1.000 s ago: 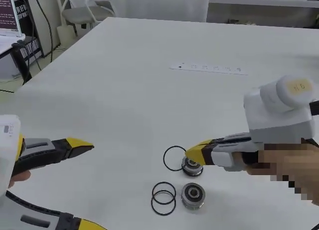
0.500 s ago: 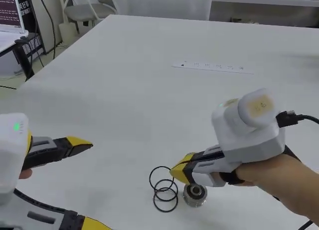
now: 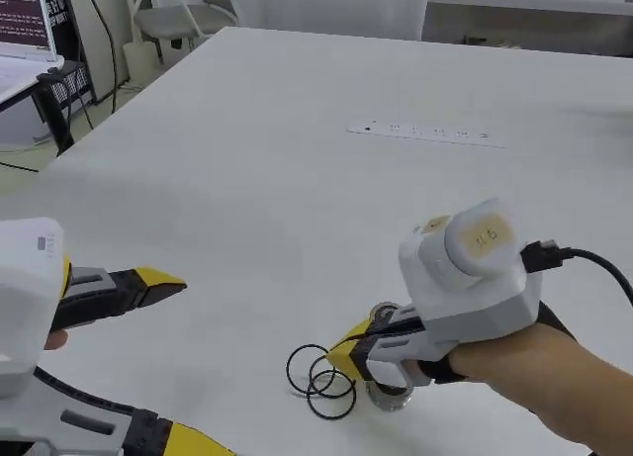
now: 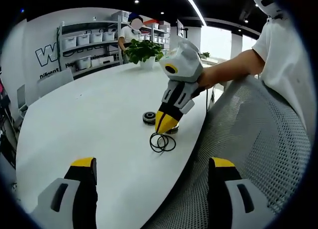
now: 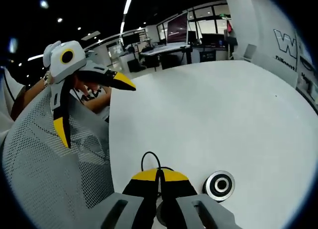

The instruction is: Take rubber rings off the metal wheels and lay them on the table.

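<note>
My right gripper [image 3: 344,355] is low over the white table [image 3: 297,179], shut on a thin black rubber ring [image 5: 149,160] that loops out past its yellow tips. That ring [image 3: 305,363] overlaps two more rings [image 3: 332,393] lying flat. One metal wheel [image 3: 384,312] shows just behind the right gripper, and another [image 3: 393,398] sits partly hidden under it. In the right gripper view a wheel [image 5: 220,185] lies to the right of the shut jaws [image 5: 159,177]. My left gripper [image 3: 168,362] hangs open off to the left, holding nothing. From the left gripper view [image 4: 153,164] I see the right gripper [image 4: 166,122], rings [image 4: 161,142] and a wheel [image 4: 148,118].
A white power strip [image 3: 427,134] lies farther back on the table. Chairs [image 3: 297,6] stand at the far edge. A grey mesh chair [image 4: 258,139] is close by the near table edge. A potted plant [image 4: 144,50] stands at the table's far end.
My right gripper, shut on a ring, has moved from the far wheel toward me and leftward, bringing the ring beside the two lying ones. The left gripper has stayed put, open.
</note>
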Available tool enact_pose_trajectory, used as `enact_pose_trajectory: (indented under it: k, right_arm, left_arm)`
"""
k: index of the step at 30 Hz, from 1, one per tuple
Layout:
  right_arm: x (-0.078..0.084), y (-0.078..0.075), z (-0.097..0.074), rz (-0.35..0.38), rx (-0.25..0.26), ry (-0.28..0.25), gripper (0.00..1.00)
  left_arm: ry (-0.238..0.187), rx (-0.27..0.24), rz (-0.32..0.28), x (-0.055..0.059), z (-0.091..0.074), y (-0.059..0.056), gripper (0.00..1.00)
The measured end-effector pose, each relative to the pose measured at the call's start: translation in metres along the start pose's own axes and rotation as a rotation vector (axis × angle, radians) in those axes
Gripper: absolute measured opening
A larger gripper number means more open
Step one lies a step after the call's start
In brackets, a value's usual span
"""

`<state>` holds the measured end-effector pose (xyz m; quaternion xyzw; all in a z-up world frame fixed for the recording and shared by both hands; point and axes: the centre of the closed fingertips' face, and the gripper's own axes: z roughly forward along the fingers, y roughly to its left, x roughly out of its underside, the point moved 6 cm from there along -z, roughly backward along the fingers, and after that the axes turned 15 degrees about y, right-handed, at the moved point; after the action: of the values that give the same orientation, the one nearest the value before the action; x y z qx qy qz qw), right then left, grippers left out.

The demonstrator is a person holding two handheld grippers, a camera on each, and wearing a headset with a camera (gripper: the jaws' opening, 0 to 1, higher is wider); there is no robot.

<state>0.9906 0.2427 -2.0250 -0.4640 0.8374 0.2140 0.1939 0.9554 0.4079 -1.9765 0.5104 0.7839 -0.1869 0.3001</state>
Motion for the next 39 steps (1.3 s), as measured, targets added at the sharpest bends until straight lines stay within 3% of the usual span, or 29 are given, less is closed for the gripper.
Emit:
enact_pose_trajectory:
  k: [9, 21, 30, 35, 39]
  right_arm:
    - [0.001, -0.004, 0.003, 0.011, 0.012, 0.003, 0.00]
    - [0.001, -0.008, 0.004, -0.042, 0.058, 0.010, 0.04]
    - [-0.007, -0.018, -0.013, -0.010, 0.082, -0.060, 0.05]
    - [-0.015, -0.025, -0.029, 0.005, 0.092, -0.144, 0.07]
    - [-0.015, -0.032, -0.039, 0.016, 0.116, -0.171, 0.08]
  left_arm:
    - [-0.003, 0.000, -0.023, 0.001, 0.001, 0.003, 0.91]
    - [0.006, -0.015, -0.044, 0.003, 0.001, 0.005, 0.89]
    - [0.018, -0.015, -0.050, 0.005, 0.001, 0.005, 0.88]
    - [0.025, -0.012, -0.049, 0.005, 0.002, 0.004, 0.88]
    - [0.024, -0.016, -0.051, 0.005, 0.001, 0.004, 0.88]
